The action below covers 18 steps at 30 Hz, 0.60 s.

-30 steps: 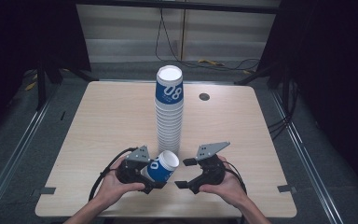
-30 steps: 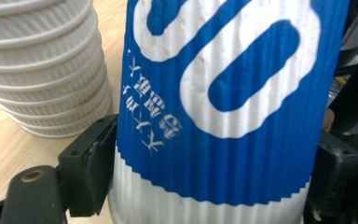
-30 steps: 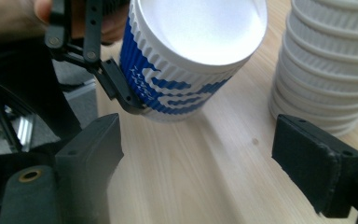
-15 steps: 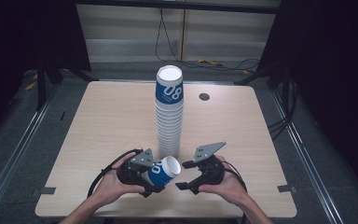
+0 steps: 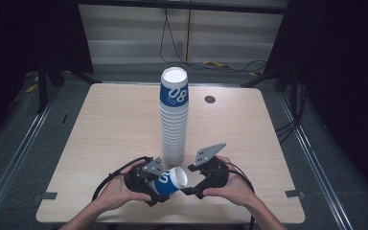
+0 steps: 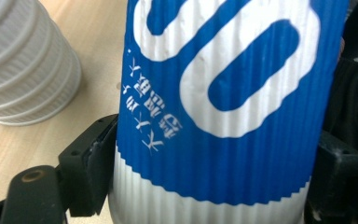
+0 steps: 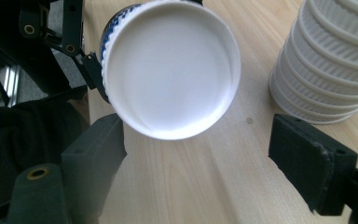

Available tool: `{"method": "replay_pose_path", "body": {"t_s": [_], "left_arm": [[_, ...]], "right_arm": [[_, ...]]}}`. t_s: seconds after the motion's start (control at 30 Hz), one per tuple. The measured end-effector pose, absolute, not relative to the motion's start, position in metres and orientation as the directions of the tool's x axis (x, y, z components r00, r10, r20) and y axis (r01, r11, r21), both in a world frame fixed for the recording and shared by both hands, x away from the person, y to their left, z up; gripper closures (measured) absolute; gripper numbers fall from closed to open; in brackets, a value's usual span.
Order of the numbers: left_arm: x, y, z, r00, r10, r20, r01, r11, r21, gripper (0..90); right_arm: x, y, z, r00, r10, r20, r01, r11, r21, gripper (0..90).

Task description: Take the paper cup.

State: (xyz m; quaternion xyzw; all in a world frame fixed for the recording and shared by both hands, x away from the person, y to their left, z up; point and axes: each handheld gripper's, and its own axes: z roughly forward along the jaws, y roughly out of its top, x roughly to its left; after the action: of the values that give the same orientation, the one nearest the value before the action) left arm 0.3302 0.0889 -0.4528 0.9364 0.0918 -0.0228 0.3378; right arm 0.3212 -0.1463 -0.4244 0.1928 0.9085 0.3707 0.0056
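A tall stack of white ribbed paper cups (image 5: 174, 120), its top one blue with white print, stands mid-table. My left gripper (image 5: 159, 186) is shut on a single blue-and-white cup (image 5: 170, 181), held tipped sideways near the front edge. In the left gripper view the cup (image 6: 223, 107) sits between both pads (image 6: 91, 168). Its white round end (image 7: 170, 70) faces my right gripper (image 7: 200, 154), which is open just short of it. In the high view the right gripper (image 5: 191, 186) is beside the cup's right end. The stack's base (image 7: 331, 60) lies just beyond the right gripper's jaw.
The wooden table (image 5: 100, 134) has a small round grommet (image 5: 210, 99) at the back right of the stack. Black cables (image 5: 115, 175) trail from both grippers. Dark floor and metal rails surround the table.
The held cup has tipped further over, its white end now pointing at the right gripper. Both hands have drawn slightly nearer the front edge.
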Motion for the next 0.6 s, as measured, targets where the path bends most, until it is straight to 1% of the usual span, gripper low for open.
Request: {"method": "replay_pose_path", "body": {"t_s": [0.03, 0.07, 0.2, 0.23, 0.3, 0.43, 0.6], "left_arm": [[0.33, 0.089, -0.453, 0.982, 0.157, -0.105, 0.187, -0.755, 0.629, 17.5], [0.332, 0.089, -0.451, 0.986, 0.139, -0.09, 0.165, -0.771, 0.615, 17.5], [0.335, 0.089, -0.448, 0.986, 0.133, -0.098, 0.165, -0.765, 0.623, 17.5], [0.336, 0.088, -0.448, 0.987, 0.135, -0.092, 0.163, -0.781, 0.603, 17.5], [0.336, 0.087, -0.448, 0.987, 0.133, -0.086, 0.157, -0.785, 0.599, 17.5], [0.337, 0.087, -0.448, 0.987, 0.135, -0.092, 0.163, -0.784, 0.599, 17.5], [0.337, 0.084, -0.452, 0.988, 0.134, -0.076, 0.153, -0.796, 0.586, 17.6]], "right_arm": [[0.321, -0.146, -0.424, -0.926, 0.354, 0.133, 0.346, 0.651, 0.676, 18.7], [0.322, -0.144, -0.424, -0.93, 0.344, 0.13, 0.34, 0.668, 0.662, 18.3], [0.323, -0.141, -0.423, -0.934, 0.336, 0.121, 0.33, 0.684, 0.65, 17.6], [0.324, -0.138, -0.422, -0.937, 0.33, 0.115, 0.325, 0.698, 0.638, 16.4], [0.325, -0.135, -0.42, -0.939, 0.322, 0.122, 0.325, 0.707, 0.628, 18.1], [0.328, -0.131, -0.419, -0.944, 0.311, 0.111, 0.311, 0.727, 0.613, 16.6], [0.329, -0.125, -0.422, -0.95, 0.294, 0.107, 0.299, 0.753, 0.587, 15.9]]}}
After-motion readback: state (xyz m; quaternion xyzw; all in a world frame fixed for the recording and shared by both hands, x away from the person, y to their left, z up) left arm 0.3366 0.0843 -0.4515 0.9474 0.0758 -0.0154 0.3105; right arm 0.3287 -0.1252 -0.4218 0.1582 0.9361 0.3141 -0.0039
